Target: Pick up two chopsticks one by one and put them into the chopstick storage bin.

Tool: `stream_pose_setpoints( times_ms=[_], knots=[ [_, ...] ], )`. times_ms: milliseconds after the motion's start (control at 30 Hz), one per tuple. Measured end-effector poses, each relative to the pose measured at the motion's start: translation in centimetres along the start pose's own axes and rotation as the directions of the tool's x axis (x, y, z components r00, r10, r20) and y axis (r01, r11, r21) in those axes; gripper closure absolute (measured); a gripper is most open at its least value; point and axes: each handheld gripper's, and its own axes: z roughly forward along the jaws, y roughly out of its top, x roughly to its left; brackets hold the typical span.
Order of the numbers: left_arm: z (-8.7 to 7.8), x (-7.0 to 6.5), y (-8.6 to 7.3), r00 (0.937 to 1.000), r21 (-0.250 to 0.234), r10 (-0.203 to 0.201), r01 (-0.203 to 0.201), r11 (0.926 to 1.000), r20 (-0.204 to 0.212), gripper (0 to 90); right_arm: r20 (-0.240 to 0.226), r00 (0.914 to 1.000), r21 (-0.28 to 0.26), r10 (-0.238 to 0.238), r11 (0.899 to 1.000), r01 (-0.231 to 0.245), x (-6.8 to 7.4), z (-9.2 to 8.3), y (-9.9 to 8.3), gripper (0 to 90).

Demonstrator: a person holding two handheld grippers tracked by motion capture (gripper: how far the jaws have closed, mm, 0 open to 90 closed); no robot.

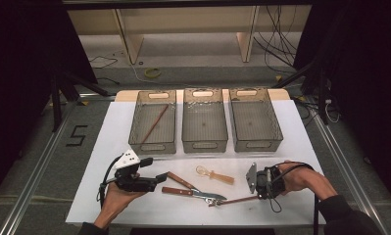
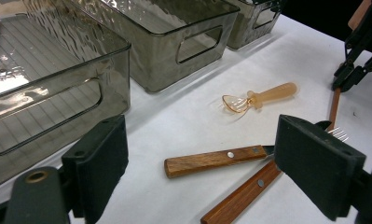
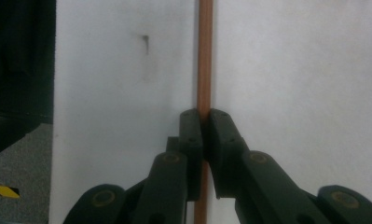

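My right gripper (image 1: 259,195) (image 3: 205,116) is shut on the thin brown handle of a fork (image 1: 234,199) (image 3: 204,65), which lies flat on the white table sheet. The fork's tines (image 2: 340,135) rest by the blades of wooden-handled shears (image 1: 183,186) (image 2: 211,161). My left gripper (image 1: 155,170) (image 2: 207,163) stands open just left of the shears' handles, with its pads apart and touching nothing. An amber translucent spoon (image 1: 215,175) (image 2: 258,98) lies beyond the shears. The right gripper (image 2: 356,70) also shows far off in the left gripper view.
Three smoky plastic bins stand in a row at the back: left (image 1: 154,147), middle (image 1: 205,145), right (image 1: 256,145). The left bin holds a brown stick (image 1: 154,125). The white sheet (image 1: 114,127) ends near my hands; stands and cables lie on the floor beyond.
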Motion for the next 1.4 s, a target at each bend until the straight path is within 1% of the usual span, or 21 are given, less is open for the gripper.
stream_pose_setpoints(
  times_ms=[67,200,267,367,433,500,600,700,767,867,933,967,1033,1067,1133,1167,1200,1233,1267,1333,1400],
  knots=[
    [0.0,0.0,0.0,1.0000,0.000,0.001,-0.001,1.0000,-0.001,17.0,-0.008,1.0000,-0.004,0.000,1.000,0.000,0.2,0.0,0.0,85.0],
    [0.0,0.1,0.0,1.0000,0.004,-0.001,0.001,1.0000,-0.001,17.0,-0.013,0.9997,-0.021,-0.021,1.000,0.021,0.6,-0.3,0.4,85.0],
    [0.0,0.1,0.0,1.0000,0.005,-0.002,0.002,1.0000,-0.001,17.0,-0.019,0.9992,-0.045,-0.035,0.998,0.034,0.8,-0.6,0.8,85.0],
    [0.0,0.1,0.1,1.0000,0.004,-0.003,0.003,1.0000,-0.001,17.0,-0.020,0.9990,-0.088,-0.041,0.995,0.039,1.1,-1.0,1.2,85.0],
    [0.0,0.1,0.2,1.0000,-0.001,-0.009,0.009,1.0000,0.001,17.1,-0.012,0.9990,-0.110,-0.044,0.993,0.042,1.2,-1.3,1.6,85.0],
    [0.1,0.1,0.3,1.0000,0.004,-0.007,0.007,1.0000,0.006,17.2,0.005,0.9983,-0.138,-0.058,0.989,0.058,1.3,-1.7,2.1,85.0],
    [0.1,-0.1,0.8,0.9998,0.010,0.007,-0.007,0.9999,0.018,17.3,0.037,0.9967,-0.159,-0.072,0.984,0.077,1.2,-2.1,3.0,85.1],
    [0.3,-0.4,1.4,0.9988,0.028,0.026,-0.028,0.9992,0.041,17.6,0.059,0.9958,-0.171,-0.070,0.982,0.079,0.9,-2.4,3.7,85.0],
    [0.7,-0.9,1.9,0.9974,0.044,0.049,-0.051,0.9977,0.054,17.9,0.079,0.9942,-0.169,-0.072,0.982,0.085,0.6,-2.6,4.3,85.0],
    [1.4,-1.8,2.7,0.9928,0.071,0.089,-0.095,0.9930,0.081,18.3,0.103,0.9914,-0.167,-0.080,0.981,0.096,0.1,-2.7,5.3,85.0],
    [2.0,-2.5,3.2,0.9880,0.090,0.116,-0.125,0.9880,0.102,18.5,0.121,0.9888,-0.165,-0.087,0.981,0.106,-0.1,-2.8,5.9,85.0],
    [2.3,-2.9,3.4,0.9845,0.103,0.135,-0.146,0.9838,0.113,18.6,0.127,0.9869,-0.164,-0.099,0.979,0.120,-0.2,-2.9,6.1,85.0],
    [2.9,-3.7,3.8,0.9766,0.128,0.169,-0.186,0.9741,0.133,19.1,0.139,0.9862,-0.169,-0.090,0.979,0.113,-0.3,-3.0,6.7,85.0],
    [3.1,-3.9,4.0,0.9730,0.137,0.185,-0.204,0.9694,0.138,19.8,0.154,0.9835,-0.160,-0.096,0.980,0.121,-0.4,-3.0,7.0,85.0],
    [3.5,-4.5,4.2,0.9654,0.159,0.212,-0.236,0.9586,0.152,21.8,0.165,0.9806,-0.163,-0.106,0.978,0.133,-0.6,-3.0,7.3,85.0],
    [3.8,-4.8,4.4,0.9608,0.177,0.222,-0.251,0.9518,0.166,22.3,0.167,0.9802,-0.166,-0.107,0.977,0.135,-0.6,-3.0,7.5,85.0],
    [4.0,-5.0,4.4,0.9582,0.185,0.229,-0.260,0.9478,0.172,22.6,0.176,0.9788,-0.162,-0.105,0.978,0.134,-0.6,-3.0,7.7,85.0],
    [4.2,-5.2,4.5,0.9536,0.200,0.239,-0.274,0.9406,0.183,23.1,0.174,0.9793,-0.157,-0.103,0.979,0.131,-0.7,-3.0,7.8,85.0],
    [4.4,-5.4,4.5,0.9498,0.209,0.248,-0.286,0.9351,0.191,24.2,0.182,0.9772,-0.159,-0.109,0.977,0.139,-0.7,-3.0,8.0,85.0],
    [4.7,-5.8,4.5,0.9435,0.234,0.260,-0.305,0.9230,0.206,25.4,0.186,0.9761,-0.163,-0.112,0.976,0.143,-0.7,-3.0,8.3,85.0],
    [5.1,-6.1,4.6,0.9368,0.256,0.268,-0.322,0.9116,0.225,27.1,0.193,0.9745,-0.154,-0.115,0.977,0.146,-0.8,-3.1,8.5,85.0]
  ],
)
